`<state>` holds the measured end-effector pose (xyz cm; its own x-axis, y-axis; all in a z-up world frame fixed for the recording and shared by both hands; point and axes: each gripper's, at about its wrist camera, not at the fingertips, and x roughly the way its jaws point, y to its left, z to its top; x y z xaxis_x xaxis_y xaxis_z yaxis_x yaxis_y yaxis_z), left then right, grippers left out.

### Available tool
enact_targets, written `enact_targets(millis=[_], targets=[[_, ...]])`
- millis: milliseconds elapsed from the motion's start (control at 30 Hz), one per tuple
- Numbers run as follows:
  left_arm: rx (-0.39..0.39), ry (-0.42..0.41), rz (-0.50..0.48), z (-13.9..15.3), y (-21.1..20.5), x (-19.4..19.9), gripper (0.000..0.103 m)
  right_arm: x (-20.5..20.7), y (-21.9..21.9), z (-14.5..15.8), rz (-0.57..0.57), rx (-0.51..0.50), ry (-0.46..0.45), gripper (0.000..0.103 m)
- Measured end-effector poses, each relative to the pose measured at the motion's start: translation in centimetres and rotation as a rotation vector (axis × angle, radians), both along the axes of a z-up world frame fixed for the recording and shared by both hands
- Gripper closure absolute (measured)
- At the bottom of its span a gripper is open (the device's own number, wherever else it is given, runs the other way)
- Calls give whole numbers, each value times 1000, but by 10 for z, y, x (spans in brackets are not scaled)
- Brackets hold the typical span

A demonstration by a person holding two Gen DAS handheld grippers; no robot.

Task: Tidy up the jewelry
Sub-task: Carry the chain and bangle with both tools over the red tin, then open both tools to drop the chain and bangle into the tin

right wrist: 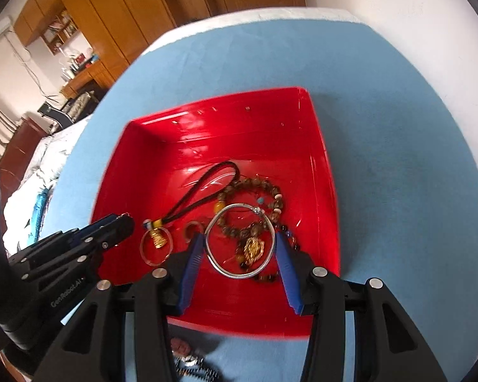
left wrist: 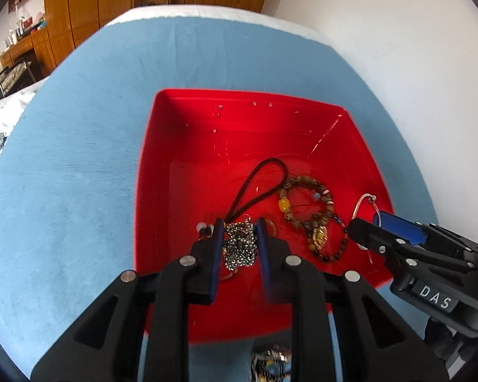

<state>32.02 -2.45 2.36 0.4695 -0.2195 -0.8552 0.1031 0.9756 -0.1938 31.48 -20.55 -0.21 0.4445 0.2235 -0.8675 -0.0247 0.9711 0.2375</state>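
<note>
Jewelry fills the near half of the red box (left wrist: 162, 165) on the blue cloth (left wrist: 73, 165), and I have both tongs hanging over it so whatever I let go of falls inside. Starting on the left, my left tongs (left wrist: 239, 232) are nearly closed on a bunched silver bead chain (left wrist: 240, 248), pinched tight because a loose chain would slip out. Beside it lie a black cord loop (left wrist: 255, 187) and brown bead bracelets (left wrist: 306, 203), one with a gold pendant (left wrist: 318, 237). Further right, my right tongs (right wrist: 239, 251) stand about half open around a silver bangle (right wrist: 240, 242), which seems braced between the blue pads, though the blur leaves me unsure. "DAS" is printed on the right tongs, "GenRobot.AI" on the left.
</note>
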Motion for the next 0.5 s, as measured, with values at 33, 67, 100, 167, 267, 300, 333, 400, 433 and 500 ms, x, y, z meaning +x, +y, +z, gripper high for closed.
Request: enact_targets(millis=[33,67,100,167,267,300,333,400,433,500], targets=[[1,6,-2,-3,-1,4,84,4,-1,-5,1,-1,7,57],[4,9,-3,-5,-3,7,84,7,-1,-8,2,-6,12,57],[7,11,-4,-6,-4,10,84,8,0,-9,3,-9,14,57],[14,19,-4,-11,-6,15,84,12,2,-12,4,-20,18,57],[12,36,2,-19,-7,23,84,17,3,-16,7,-35,22,57],[12,41,5,-21,-7,26,84,18,3,-16,7,-38,22,57],[12,44,6,-23,-7,28,84,20,3,-16,8,-43,21,57],[1,54,7,-26,-7,31,83,23,2,-16,5,-51,17,56],[-9,58,11,-27,-5,32,83,24,2,-16,1,-57,10,56],[-23,64,12,-27,-3,33,72,24,2,-14,-2,-78,-9,55]])
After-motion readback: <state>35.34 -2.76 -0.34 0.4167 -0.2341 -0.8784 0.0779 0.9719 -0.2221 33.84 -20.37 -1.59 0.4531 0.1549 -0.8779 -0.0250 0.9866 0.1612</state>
